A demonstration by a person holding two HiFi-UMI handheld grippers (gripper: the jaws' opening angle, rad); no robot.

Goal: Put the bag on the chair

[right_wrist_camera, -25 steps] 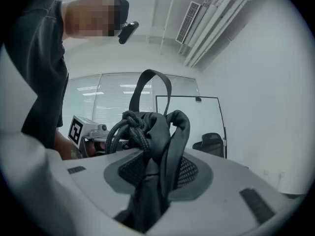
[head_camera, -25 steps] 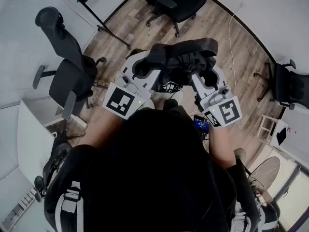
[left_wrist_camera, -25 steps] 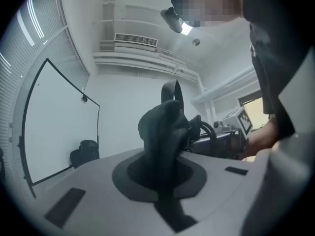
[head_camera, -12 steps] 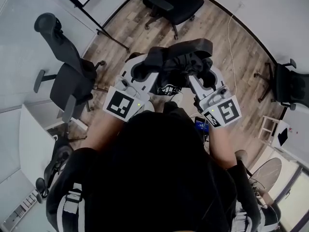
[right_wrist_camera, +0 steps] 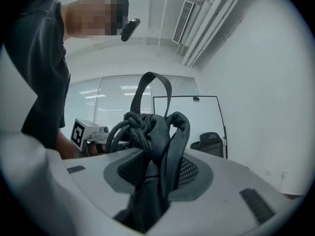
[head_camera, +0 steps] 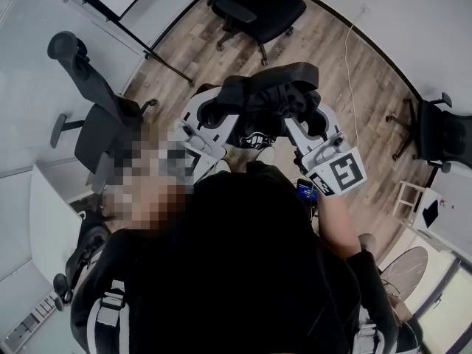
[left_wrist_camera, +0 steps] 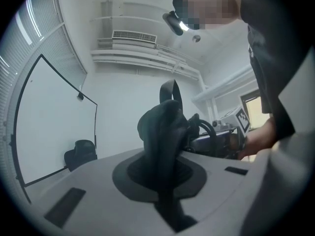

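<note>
head view: a black bag [head_camera: 267, 94] is held up between the left claw [head_camera: 223, 105] and the right claw [head_camera: 301, 111], before the person's chest and above the wooden floor [head_camera: 324, 43]. a chair [head_camera: 103, 124] is seen at left, well apart from the bag.
left gripper view: the left claw is clenched on a fold of the bag.
right gripper view: the right claw is clamped on a bunched part of the bag.

Left tool [head_camera: 212, 113], right tool [head_camera: 310, 116] raised side by side, both clamped on bag [head_camera: 267, 87].
</note>
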